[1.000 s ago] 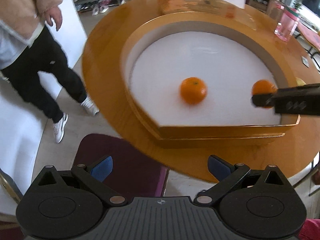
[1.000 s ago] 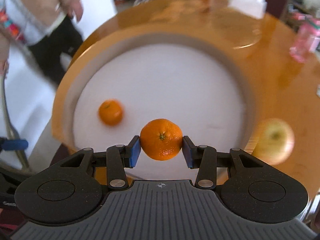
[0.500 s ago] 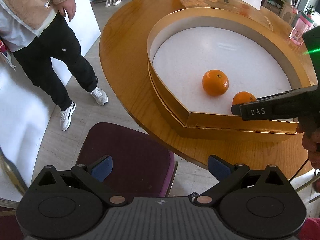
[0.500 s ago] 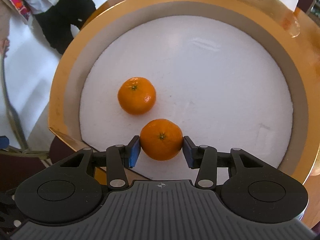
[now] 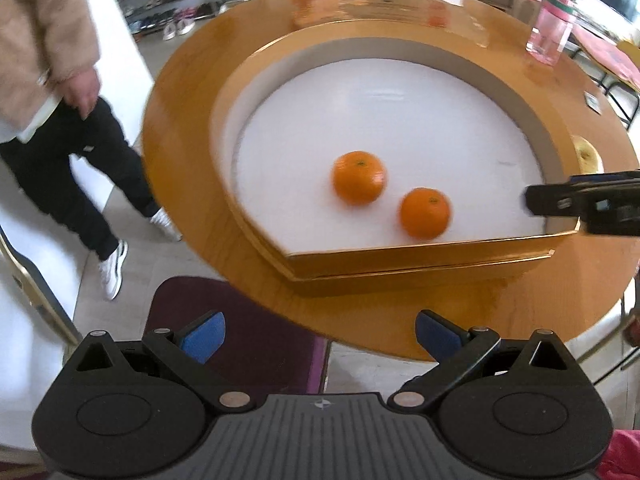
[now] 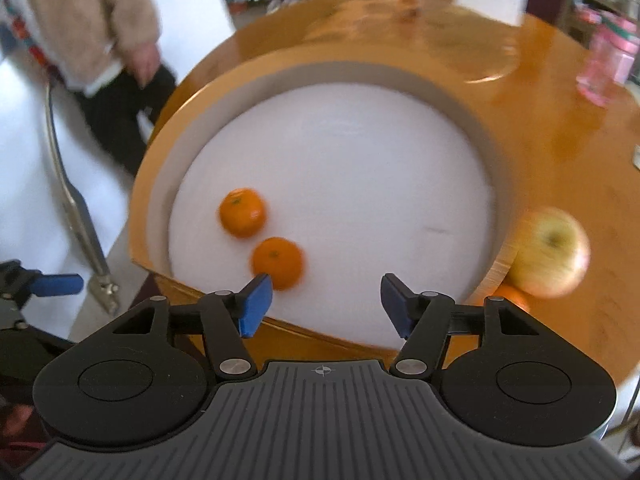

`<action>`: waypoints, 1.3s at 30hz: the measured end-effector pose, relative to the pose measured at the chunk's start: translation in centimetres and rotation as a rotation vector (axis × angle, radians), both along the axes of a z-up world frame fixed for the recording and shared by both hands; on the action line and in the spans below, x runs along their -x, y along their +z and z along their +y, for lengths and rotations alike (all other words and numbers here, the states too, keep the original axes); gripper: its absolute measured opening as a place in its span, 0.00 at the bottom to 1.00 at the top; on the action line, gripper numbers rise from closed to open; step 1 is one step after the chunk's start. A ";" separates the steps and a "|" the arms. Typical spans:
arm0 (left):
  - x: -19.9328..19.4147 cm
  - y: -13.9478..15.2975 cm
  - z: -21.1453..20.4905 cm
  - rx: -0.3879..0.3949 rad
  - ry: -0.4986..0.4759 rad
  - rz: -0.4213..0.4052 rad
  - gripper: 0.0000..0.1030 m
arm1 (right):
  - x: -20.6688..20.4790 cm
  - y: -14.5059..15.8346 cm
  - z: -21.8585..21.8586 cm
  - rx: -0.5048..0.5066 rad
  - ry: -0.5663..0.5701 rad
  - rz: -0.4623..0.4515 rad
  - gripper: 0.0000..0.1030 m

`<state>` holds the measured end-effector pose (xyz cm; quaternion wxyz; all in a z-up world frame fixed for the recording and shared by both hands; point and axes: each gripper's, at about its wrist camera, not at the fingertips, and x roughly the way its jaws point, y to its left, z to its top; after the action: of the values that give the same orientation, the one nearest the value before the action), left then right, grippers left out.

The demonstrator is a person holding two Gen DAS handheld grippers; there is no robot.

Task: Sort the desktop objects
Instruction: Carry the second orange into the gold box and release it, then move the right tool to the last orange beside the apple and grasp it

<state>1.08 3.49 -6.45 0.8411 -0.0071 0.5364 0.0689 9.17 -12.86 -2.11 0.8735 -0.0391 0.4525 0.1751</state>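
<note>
I see two mandarins on the white floor of the gold-rimmed tray. The near mandarin sits at about 7 o'clock on the tray floor, close to the front wall; the far mandarin lies just beside it toward 10 o'clock, apart by a thin gap. My right gripper has just been opening its jaws; they stand spread with nothing between them, the near mandarin just beyond the left blue pad. An apple rests on the round wooden table outside the tray wall at 4 o'clock, something orange tucked under it that I cannot identify. My left gripper hangs off the table edge over a maroon chair seat, jaws wide apart and empty. A pink bottle stands at the table's 1 o'clock. A person in a beige jacket stands at 9 o'clock.
</note>
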 end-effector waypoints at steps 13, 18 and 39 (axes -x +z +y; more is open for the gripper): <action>-1.2 0.2 -3.9 -0.019 -0.119 0.011 0.98 | 2.5 -1.8 -12.6 -0.062 -0.332 -0.004 0.51; -1.4 0.0 -4.5 -0.033 -0.125 0.023 0.98 | 1.0 -4.4 -11.7 -0.012 -0.293 -0.014 0.51; -1.6 -0.4 -3.7 -0.045 -0.073 0.052 0.98 | -4.6 -7.9 -10.4 0.049 -0.202 0.037 0.51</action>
<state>2.72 -0.18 -6.87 0.8287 0.0330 0.5565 0.0503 13.73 -23.23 -10.04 0.8771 -0.0114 0.4742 0.0755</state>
